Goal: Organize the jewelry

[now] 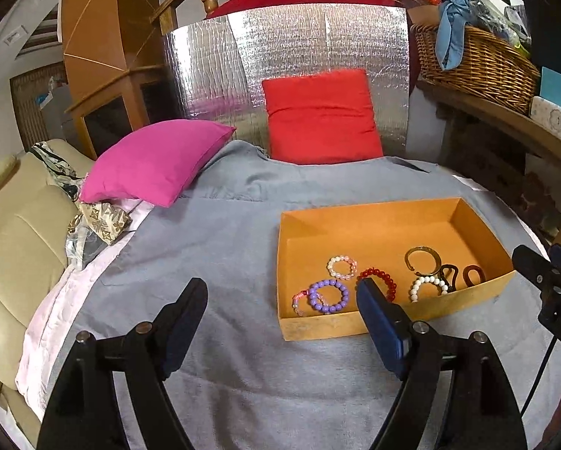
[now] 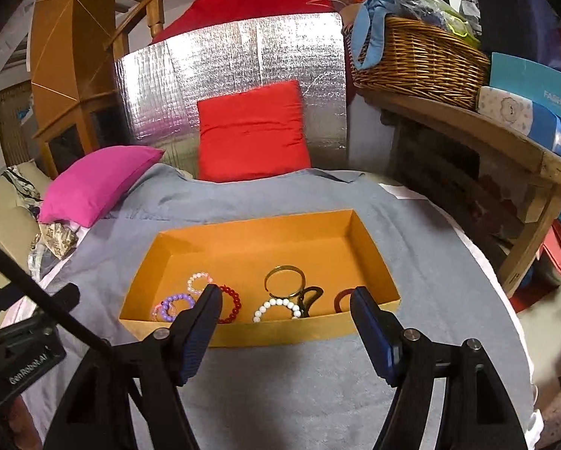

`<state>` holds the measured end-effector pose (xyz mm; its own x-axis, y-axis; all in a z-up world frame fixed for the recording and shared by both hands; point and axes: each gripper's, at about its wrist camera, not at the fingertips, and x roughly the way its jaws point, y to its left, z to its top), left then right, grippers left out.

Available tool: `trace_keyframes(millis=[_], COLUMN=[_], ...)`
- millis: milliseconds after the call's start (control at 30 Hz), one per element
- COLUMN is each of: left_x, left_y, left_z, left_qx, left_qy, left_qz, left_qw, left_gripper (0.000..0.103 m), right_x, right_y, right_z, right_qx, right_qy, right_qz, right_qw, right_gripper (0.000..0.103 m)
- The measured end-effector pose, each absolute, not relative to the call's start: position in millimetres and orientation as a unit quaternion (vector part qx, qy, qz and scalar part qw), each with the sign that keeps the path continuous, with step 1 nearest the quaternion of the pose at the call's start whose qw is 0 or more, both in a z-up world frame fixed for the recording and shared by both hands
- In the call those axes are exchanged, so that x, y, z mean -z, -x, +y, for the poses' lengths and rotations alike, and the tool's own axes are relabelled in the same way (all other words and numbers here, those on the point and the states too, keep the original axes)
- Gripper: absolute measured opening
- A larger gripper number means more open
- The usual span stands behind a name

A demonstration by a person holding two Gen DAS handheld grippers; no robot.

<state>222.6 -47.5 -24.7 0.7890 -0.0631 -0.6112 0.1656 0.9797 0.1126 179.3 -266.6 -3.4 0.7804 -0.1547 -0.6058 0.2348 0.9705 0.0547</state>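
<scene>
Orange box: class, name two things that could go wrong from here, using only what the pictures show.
1. The bracelets lie crowded: the white one touches the dark clasp, so a grab may lift both.
2. The open right gripper hovers by the near wall of the orange box; a reach could tip it.

**Matt card, glossy beads**

The box [image 2: 280, 332] looks like matt orange card on a soft grey cloth [image 1: 213, 262]. Bead bracelets [image 1: 328, 295] shine glossy; the bangle [image 2: 284, 281] looks metallic. Behind: crinkled silver foil [image 1: 280, 37], woven wicker basket [image 2: 415, 60], cloth cushions [image 1: 319, 116].
</scene>
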Motion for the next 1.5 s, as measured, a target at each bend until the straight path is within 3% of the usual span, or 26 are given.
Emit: trace_keyframes(millis=[1500], left_x=[23.5], left_y=[-220.3], left_z=[-51.9], left_qx=[0.072], left_qy=[-0.083], left_qz=[0.316], left_qw=[0.942], left_gripper=[0.082], right_x=[0.1], right_y=[-178.2], right_z=[-265.4], right_qx=[0.107], right_qy=[-0.072], right_qz=[0.31], right_qw=[0.942], right_gripper=[0.074])
